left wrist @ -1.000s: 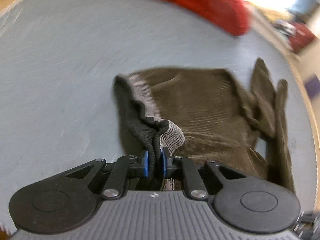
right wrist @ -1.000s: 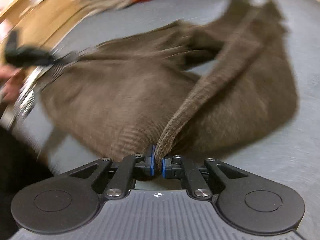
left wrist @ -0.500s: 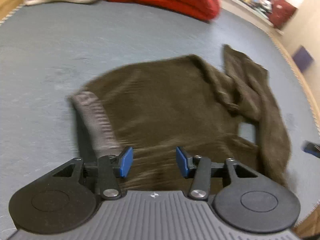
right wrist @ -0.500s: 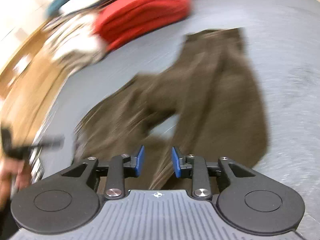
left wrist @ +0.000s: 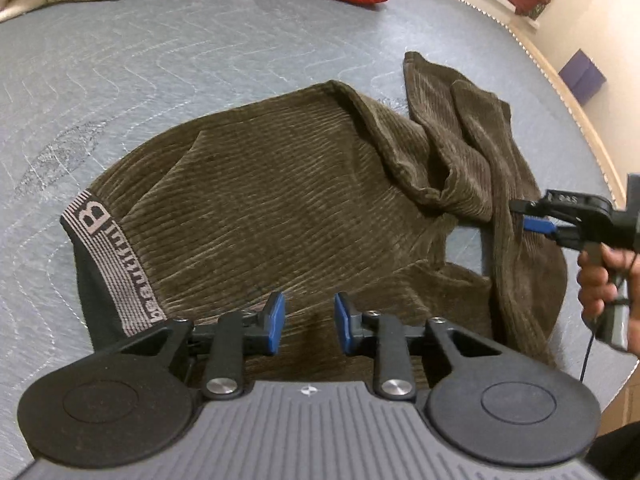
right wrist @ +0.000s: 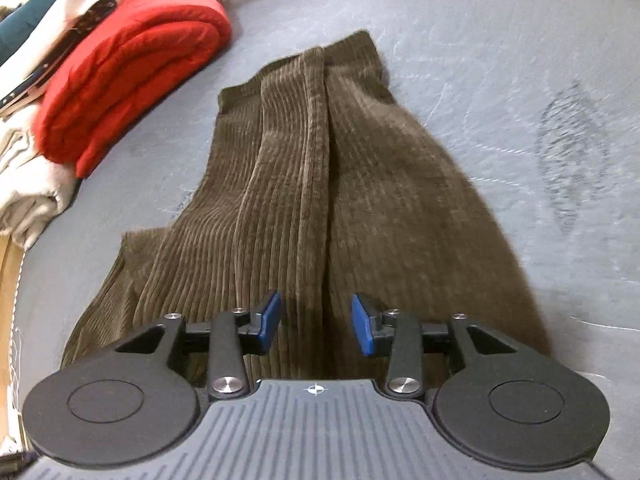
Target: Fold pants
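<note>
Corduroy pants [left wrist: 280, 200] lie on grey quilted mat [left wrist: 200, 48], tongs released.

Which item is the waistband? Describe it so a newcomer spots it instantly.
Start at the grey quilted mat, where brown corduroy pants lie spread in front of the left gripper. Follow the pants to their left end in the left wrist view: the waistband is the grey striped strip there. Unlike the ribbed brown cloth beside it, it carries woven lettering starting with a large B.
</note>
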The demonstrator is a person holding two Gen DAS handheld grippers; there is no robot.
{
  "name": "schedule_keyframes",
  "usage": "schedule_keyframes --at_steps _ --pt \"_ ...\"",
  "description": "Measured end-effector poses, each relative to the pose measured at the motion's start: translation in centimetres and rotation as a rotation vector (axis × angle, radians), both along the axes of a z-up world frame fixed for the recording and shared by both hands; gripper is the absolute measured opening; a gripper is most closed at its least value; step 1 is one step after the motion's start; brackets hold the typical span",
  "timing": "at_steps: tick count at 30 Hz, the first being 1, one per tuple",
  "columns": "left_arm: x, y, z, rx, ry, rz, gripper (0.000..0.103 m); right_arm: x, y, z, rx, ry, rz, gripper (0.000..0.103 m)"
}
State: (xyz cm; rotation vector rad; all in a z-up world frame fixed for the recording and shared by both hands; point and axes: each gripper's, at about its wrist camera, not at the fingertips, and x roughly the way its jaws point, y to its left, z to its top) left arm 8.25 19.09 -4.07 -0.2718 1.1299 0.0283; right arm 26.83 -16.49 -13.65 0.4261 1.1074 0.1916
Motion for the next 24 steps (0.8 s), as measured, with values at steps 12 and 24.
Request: schedule_keyframes --at_steps 12,24 --pt "-0.9 1.5 0.8 0.038 -0.001 0.036 0.031 -3.2 -6.7 5.8 0.095 -0.196 -0.001 0.007" --pt "-2.0 -1.9 1.4 0.074 -0.014 -0.049 0.034 -18.4 -29.7 0.6 -0.029 0.26 -0.133 0.005"
